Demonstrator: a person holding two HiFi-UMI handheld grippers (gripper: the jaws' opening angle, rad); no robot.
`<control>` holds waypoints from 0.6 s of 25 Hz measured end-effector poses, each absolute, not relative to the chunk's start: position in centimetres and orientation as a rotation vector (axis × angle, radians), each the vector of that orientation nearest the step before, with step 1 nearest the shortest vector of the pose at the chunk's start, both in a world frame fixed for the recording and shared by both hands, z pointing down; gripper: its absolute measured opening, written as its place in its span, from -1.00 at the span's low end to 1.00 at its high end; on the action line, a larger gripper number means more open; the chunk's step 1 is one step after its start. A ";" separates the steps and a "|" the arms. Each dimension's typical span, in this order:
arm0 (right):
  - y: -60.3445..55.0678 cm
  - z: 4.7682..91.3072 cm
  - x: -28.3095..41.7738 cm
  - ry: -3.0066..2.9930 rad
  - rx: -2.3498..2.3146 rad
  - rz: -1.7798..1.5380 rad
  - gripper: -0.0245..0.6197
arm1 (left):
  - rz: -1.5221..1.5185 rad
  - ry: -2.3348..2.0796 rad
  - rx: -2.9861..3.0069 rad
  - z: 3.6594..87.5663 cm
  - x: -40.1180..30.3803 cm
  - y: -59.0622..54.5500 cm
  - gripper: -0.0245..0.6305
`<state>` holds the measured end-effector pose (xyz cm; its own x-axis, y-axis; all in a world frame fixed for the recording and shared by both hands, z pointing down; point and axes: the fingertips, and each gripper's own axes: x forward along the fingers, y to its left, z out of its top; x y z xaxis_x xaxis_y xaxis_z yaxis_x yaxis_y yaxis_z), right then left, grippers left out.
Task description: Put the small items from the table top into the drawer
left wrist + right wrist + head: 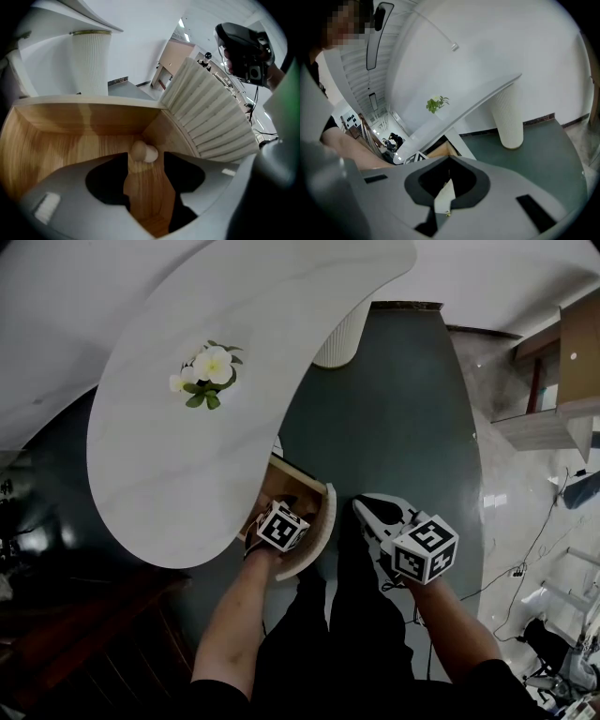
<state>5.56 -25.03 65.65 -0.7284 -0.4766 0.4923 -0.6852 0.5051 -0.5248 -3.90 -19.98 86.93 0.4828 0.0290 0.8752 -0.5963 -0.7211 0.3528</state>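
Left hand-held gripper [146, 174] spread over open drawer [56, 136], nothing pinched. Small pale rounded item [143, 152] seen on drawer floor near far corner; judged light, smooth, roll-prone; best taken across middle. Right hand-held gripper [450, 159] apparently pressed together, empty.

Saw drawer [56, 140] open below desk [187, 474] edge: light wood inside, ribbed white front. Found one small item [143, 152], rounded, beige and white, lying on its floor near the front corner.

The drawer [56, 140] looks wooden inside, the table top [159, 465] smooth and matt.
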 end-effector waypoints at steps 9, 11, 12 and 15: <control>-24.6 62.4 3.9 -2.494 0.963 0.981 -0.89 | 1.136 -0.624 2.086 82.9 -5.1 -20.7 -0.23; -24.6 61.4 3.4 -2.501 0.961 0.962 -0.89 | 1.106 -0.653 2.094 81.5 -5.1 -20.9 -0.23; -24.4 60.8 3.1 -2.505 0.959 0.952 -0.89 | 1.094 -0.665 2.095 80.9 -5.1 -20.9 -0.23; -24.1 59.0 2.1 -2.517 0.951 0.915 -0.89 | 1.067 -0.700 2.098 79.3 -5.3 -20.8 -0.23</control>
